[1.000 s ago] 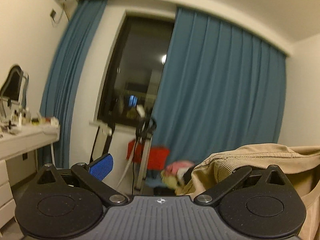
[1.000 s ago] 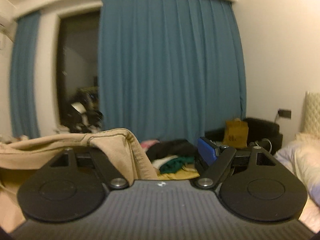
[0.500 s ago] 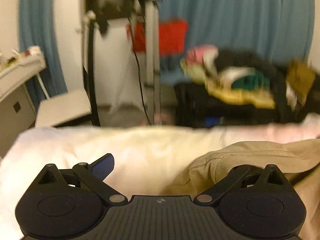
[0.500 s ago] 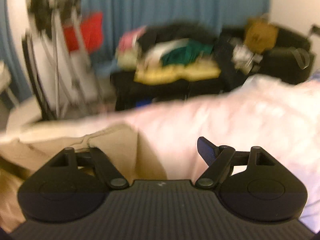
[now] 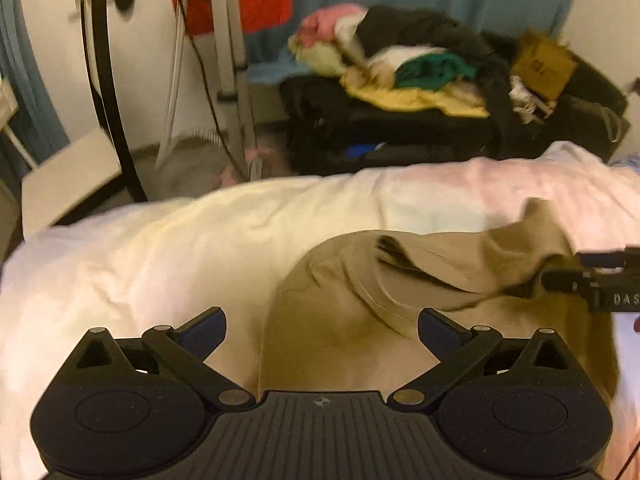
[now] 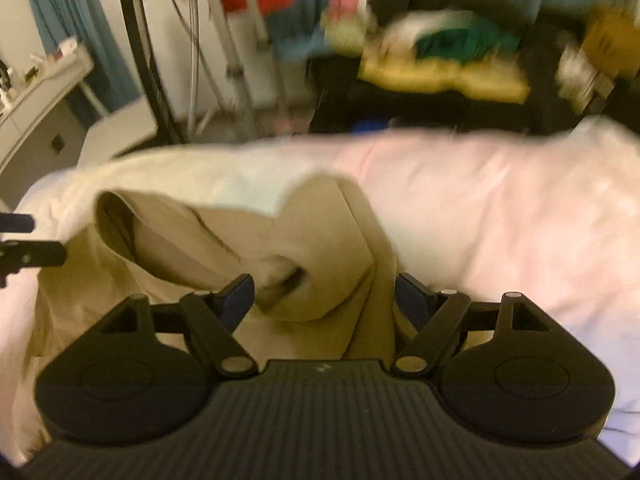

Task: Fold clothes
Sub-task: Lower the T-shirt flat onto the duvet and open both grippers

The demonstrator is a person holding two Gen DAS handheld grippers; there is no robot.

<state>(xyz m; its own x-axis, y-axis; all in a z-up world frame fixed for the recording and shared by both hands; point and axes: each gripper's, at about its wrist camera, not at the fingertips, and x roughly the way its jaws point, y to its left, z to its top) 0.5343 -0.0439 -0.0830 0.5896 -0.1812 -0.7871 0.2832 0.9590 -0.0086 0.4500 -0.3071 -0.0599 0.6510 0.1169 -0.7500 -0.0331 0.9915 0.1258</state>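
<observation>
Tan garment (image 5: 340,320) lies beneath both spread, empty hand-held grippers, left (image 5: 322,326) and right (image 6: 324,296).

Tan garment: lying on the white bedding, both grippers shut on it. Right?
Not quite. The tan garment does lie on the white bedding, but both the left gripper and the right gripper are open, as each wrist view shows.

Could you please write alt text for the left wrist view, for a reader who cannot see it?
A tan garment lies crumpled on a pale bed cover, with the left tongs open just above it. The right tongs enter at the right edge; a pile of clothes sits beyond the bed.
</observation>
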